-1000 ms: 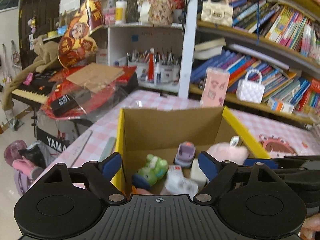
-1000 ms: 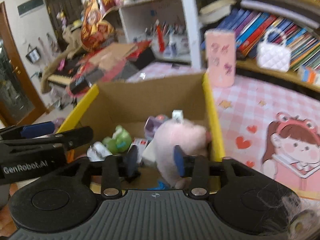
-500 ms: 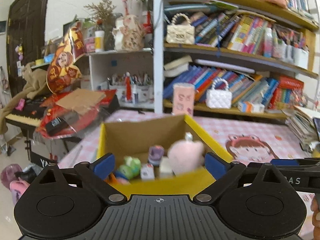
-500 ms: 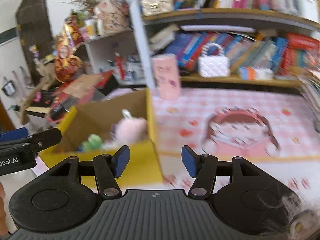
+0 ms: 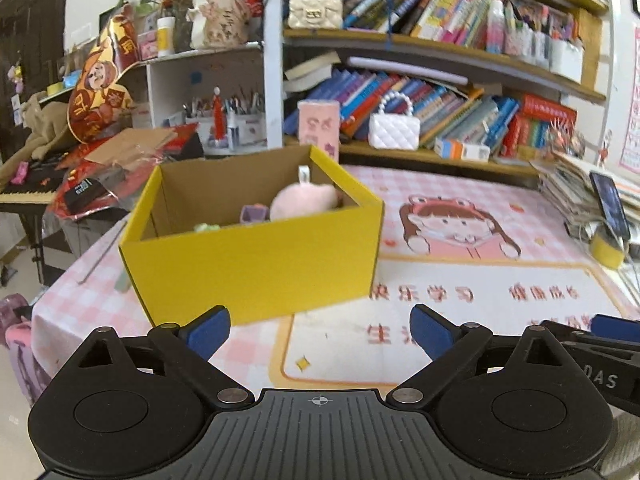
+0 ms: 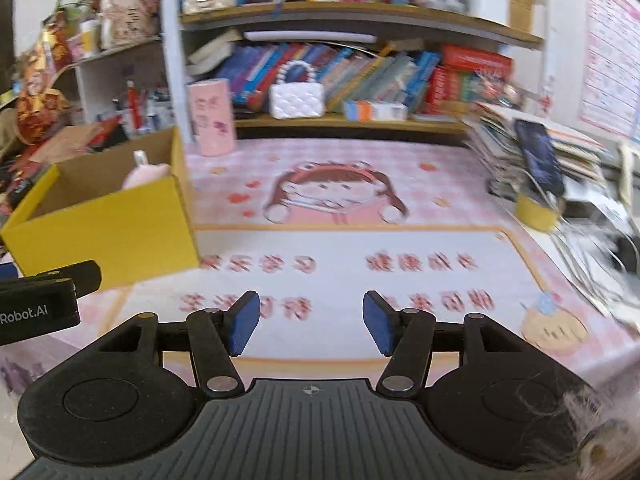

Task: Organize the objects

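A yellow cardboard box (image 5: 256, 260) stands on the pink table mat (image 5: 460, 300), left of centre; it also shows in the right wrist view (image 6: 108, 232). Inside it a pink plush toy (image 5: 304, 200) rises above the rim, with a purple toy (image 5: 254, 213) and a green toy (image 5: 206, 227) beside it. My left gripper (image 5: 320, 330) is open and empty, held back from the box's near wall. My right gripper (image 6: 306, 322) is open and empty over the mat, to the right of the box.
A pink carton (image 5: 319, 126) and a white quilted handbag (image 5: 394, 130) stand behind the box under full bookshelves. A stack of books with a phone (image 6: 538, 156) and a yellow tape roll (image 6: 536, 212) sit at the table's right. A keyboard with clutter (image 5: 48, 188) lies left.
Both grippers have pulled back and away from the box. The right gripper, earlier around the pink plush inside the box, has let it go and swung right over the mat.
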